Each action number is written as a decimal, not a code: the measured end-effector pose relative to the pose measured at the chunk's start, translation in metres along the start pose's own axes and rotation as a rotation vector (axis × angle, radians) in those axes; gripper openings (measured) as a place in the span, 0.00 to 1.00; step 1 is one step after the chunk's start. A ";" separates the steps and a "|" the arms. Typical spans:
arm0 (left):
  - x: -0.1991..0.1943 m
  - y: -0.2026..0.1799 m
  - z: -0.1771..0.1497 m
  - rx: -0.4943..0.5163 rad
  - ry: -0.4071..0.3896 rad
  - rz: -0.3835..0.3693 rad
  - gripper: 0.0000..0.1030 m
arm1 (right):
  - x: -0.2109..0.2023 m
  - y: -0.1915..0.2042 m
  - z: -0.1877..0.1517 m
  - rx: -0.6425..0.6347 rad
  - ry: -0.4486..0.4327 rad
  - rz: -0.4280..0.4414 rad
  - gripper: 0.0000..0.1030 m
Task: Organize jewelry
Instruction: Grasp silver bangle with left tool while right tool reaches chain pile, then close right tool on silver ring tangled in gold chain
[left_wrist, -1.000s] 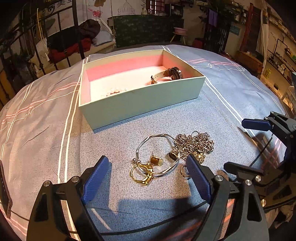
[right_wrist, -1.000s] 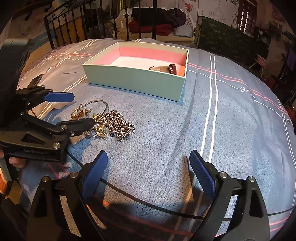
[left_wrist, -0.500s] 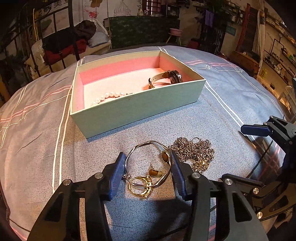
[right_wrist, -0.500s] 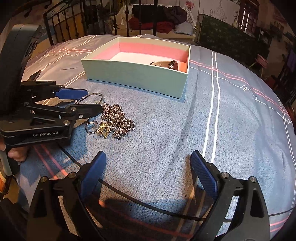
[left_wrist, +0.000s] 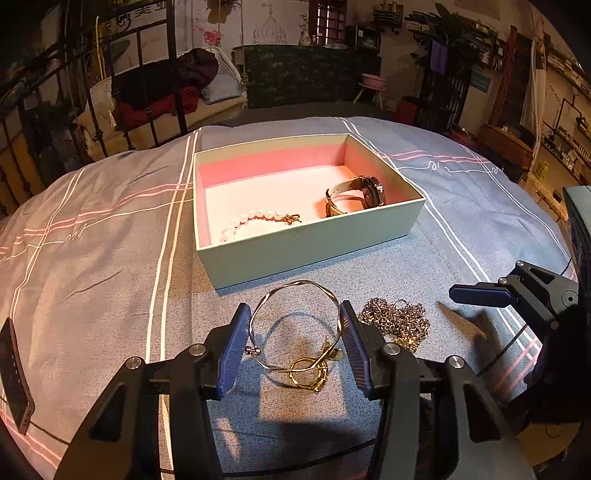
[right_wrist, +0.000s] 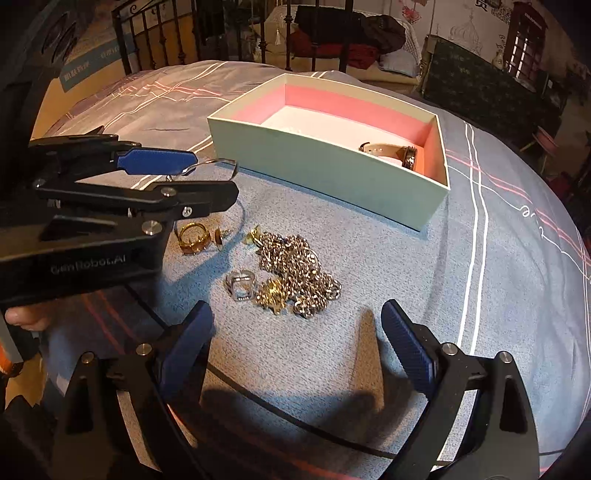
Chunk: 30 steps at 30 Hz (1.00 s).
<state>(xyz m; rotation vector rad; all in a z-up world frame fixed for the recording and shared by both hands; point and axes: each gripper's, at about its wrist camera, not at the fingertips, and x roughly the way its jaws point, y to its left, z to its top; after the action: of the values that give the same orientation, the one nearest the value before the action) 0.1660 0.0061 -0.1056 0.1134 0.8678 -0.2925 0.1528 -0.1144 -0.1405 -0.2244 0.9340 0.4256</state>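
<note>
Your left gripper (left_wrist: 294, 341) is closed on the wire bangle (left_wrist: 295, 325), lifted above the gold rings (left_wrist: 308, 374). Your right gripper (right_wrist: 295, 354) is open, with the chain pile (right_wrist: 295, 273) just ahead. The jewelry box (left_wrist: 306, 254) lies straight beyond the bangle, and its near wall stands between.

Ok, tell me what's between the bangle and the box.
Nothing visible. The left hand-held gripper holds the bangle just short of the box, with only bare bedspread between. The near wall must be cleared; the pearls and watch leave floor free.
</note>
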 end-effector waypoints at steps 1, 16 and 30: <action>0.000 0.001 0.000 -0.006 0.001 0.003 0.47 | 0.001 0.002 0.003 0.002 -0.004 -0.001 0.89; -0.001 0.016 -0.005 -0.062 0.020 0.012 0.47 | 0.008 0.013 0.009 -0.016 -0.006 -0.034 0.47; -0.003 0.014 -0.005 -0.073 0.021 0.010 0.47 | -0.004 0.009 0.007 -0.019 -0.042 -0.036 0.20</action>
<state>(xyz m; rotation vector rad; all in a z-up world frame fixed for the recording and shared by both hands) 0.1641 0.0212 -0.1068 0.0532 0.8972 -0.2500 0.1516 -0.1054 -0.1333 -0.2483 0.8837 0.4043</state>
